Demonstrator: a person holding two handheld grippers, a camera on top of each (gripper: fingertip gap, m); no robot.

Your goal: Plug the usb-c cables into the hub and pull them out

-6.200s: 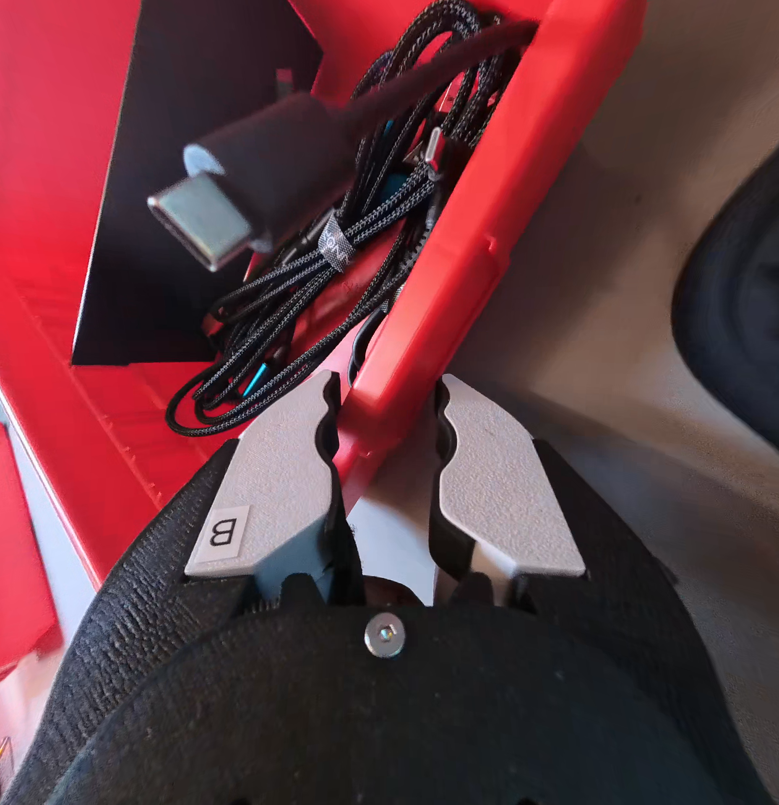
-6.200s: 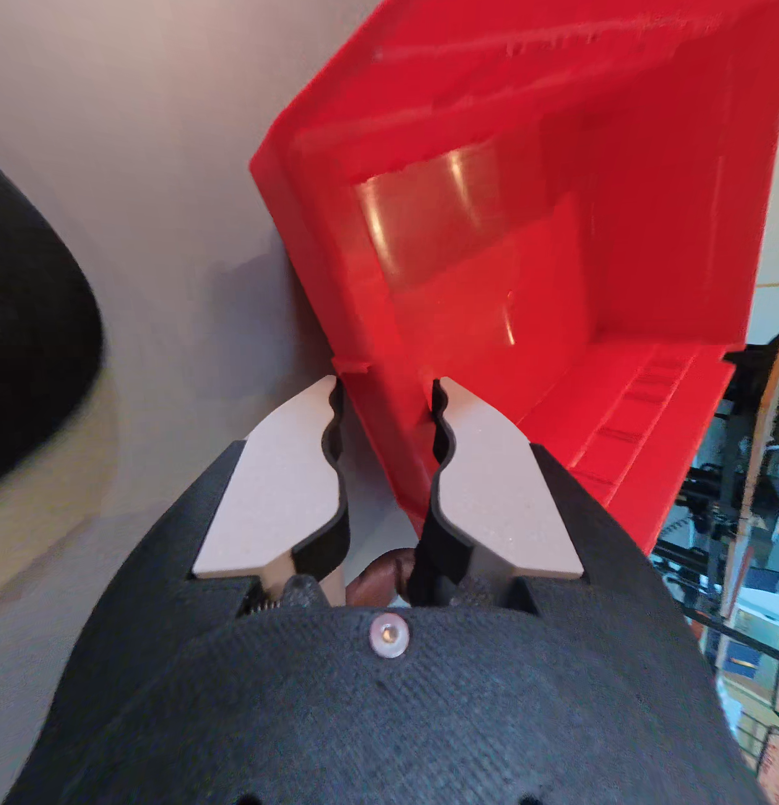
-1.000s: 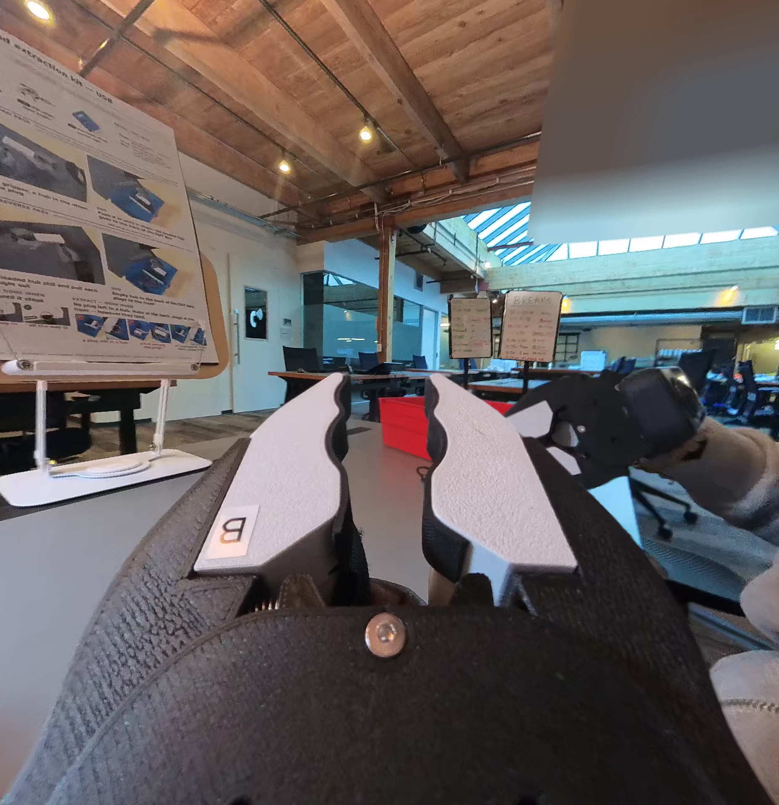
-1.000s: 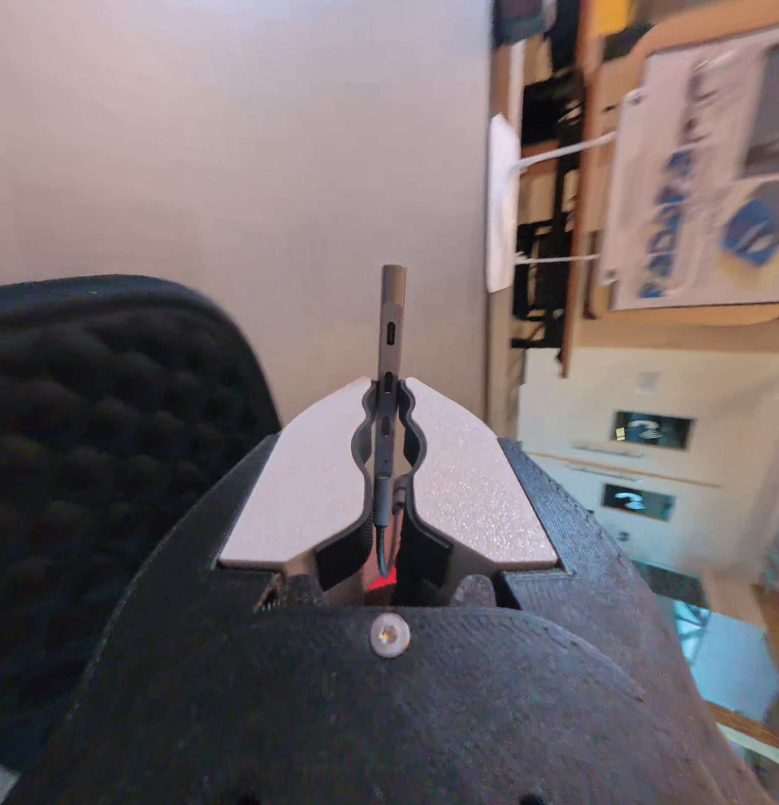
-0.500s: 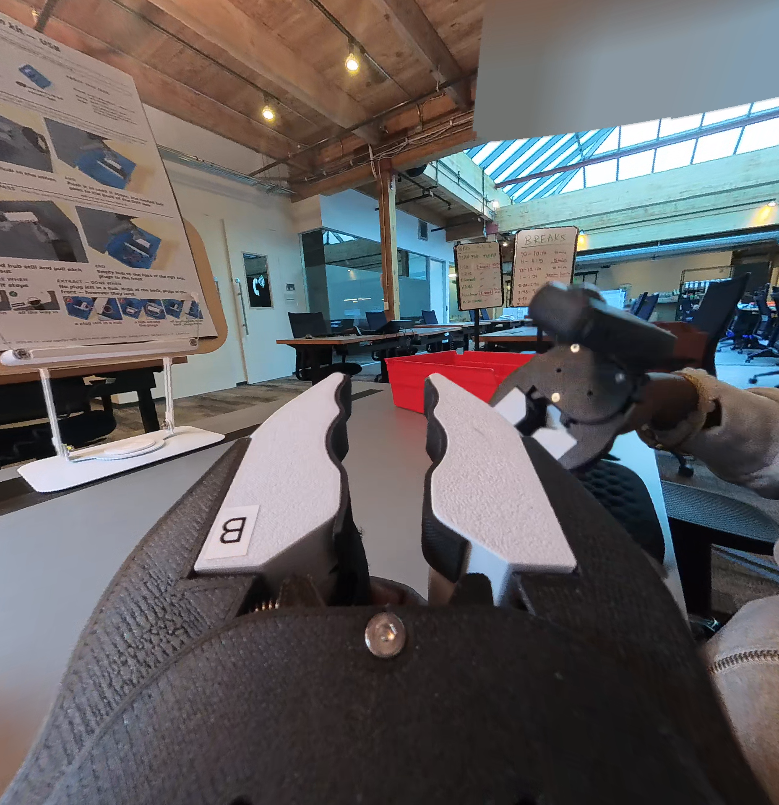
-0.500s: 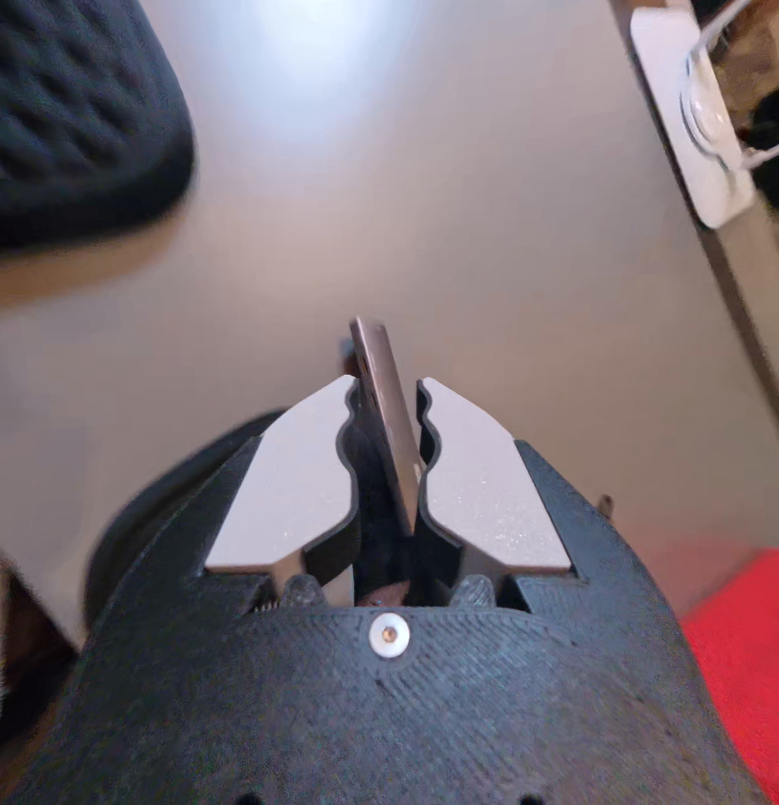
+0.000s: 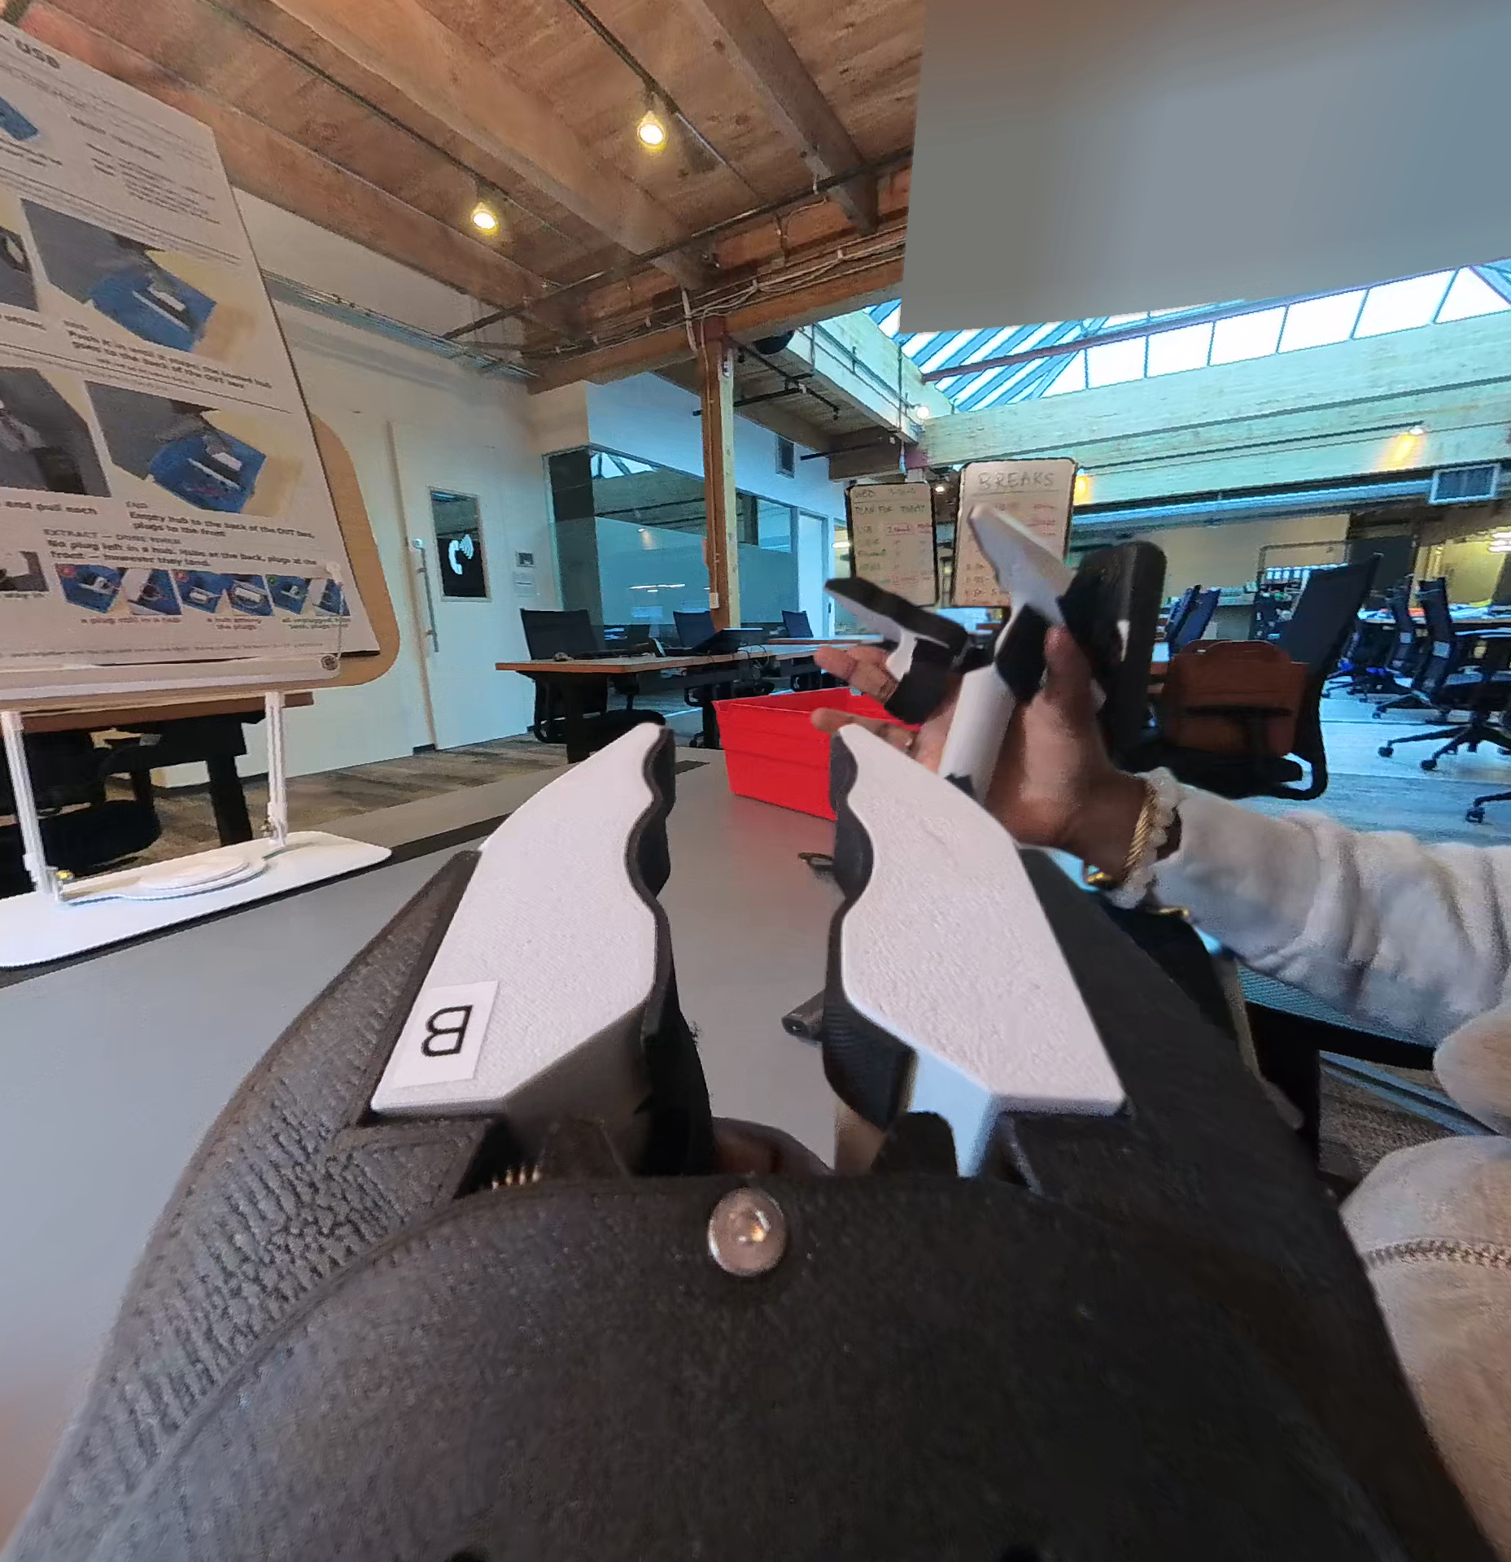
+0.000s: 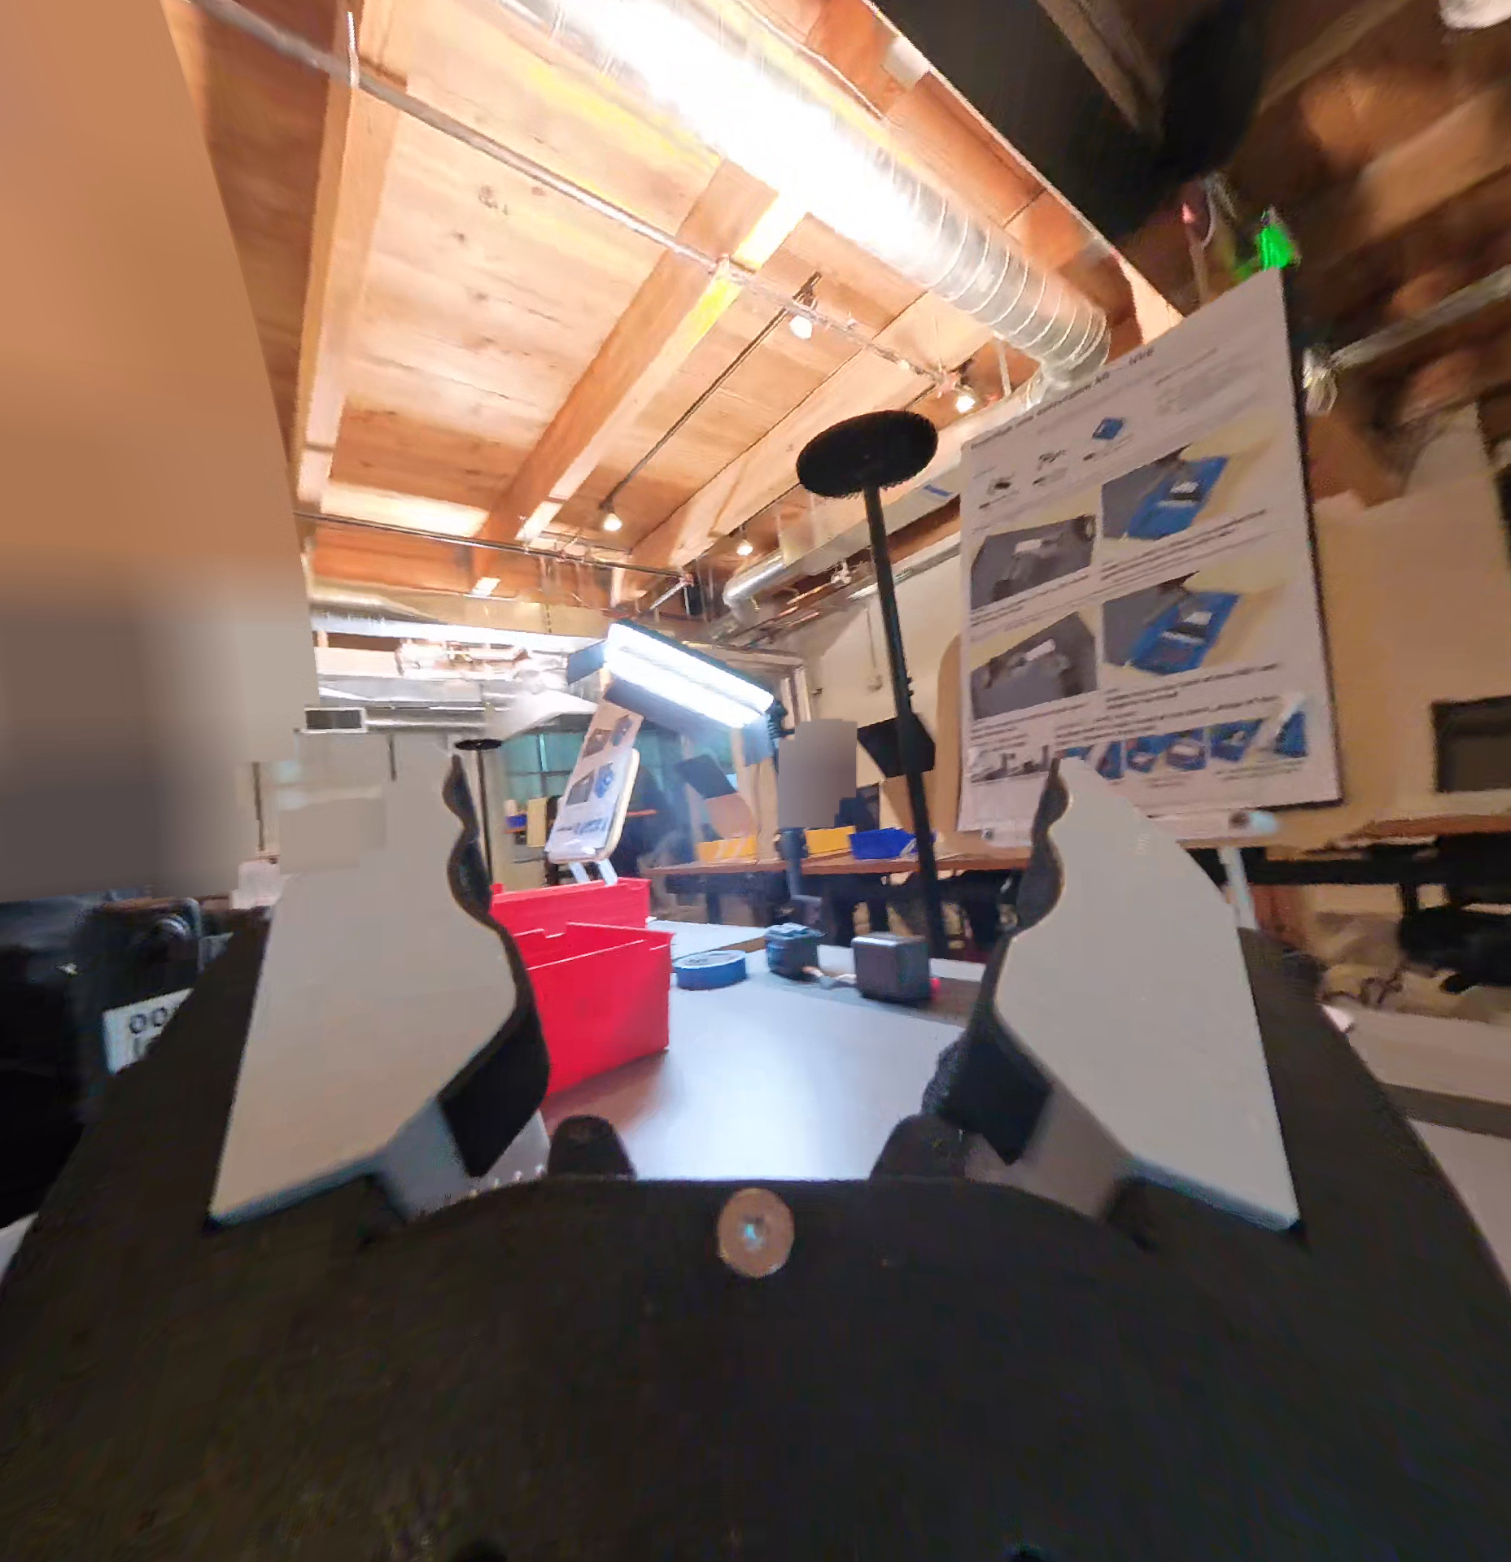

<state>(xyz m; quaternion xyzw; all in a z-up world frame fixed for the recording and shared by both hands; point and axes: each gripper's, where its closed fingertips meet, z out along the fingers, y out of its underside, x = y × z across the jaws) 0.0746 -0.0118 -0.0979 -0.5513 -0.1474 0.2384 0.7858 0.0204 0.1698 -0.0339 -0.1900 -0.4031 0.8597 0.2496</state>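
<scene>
We hold the left hand-held gripper (image 7: pixel 747 752) partly parted and empty above the counter (image 7: pixel 185 997); the right hand-held gripper (image 8: pixel 752 790) gapes wide, empty. We cannot make out the hub.

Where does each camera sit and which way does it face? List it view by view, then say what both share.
Left wrist view: on the left gripper, looking level across the grey table toward the red bin; the right gripper, a hand and a sleeve show.
Right wrist view: on the right gripper, tilted up toward the ceiling; only its own open fingers show.
Shared: table, red bin, instruction board.
</scene>
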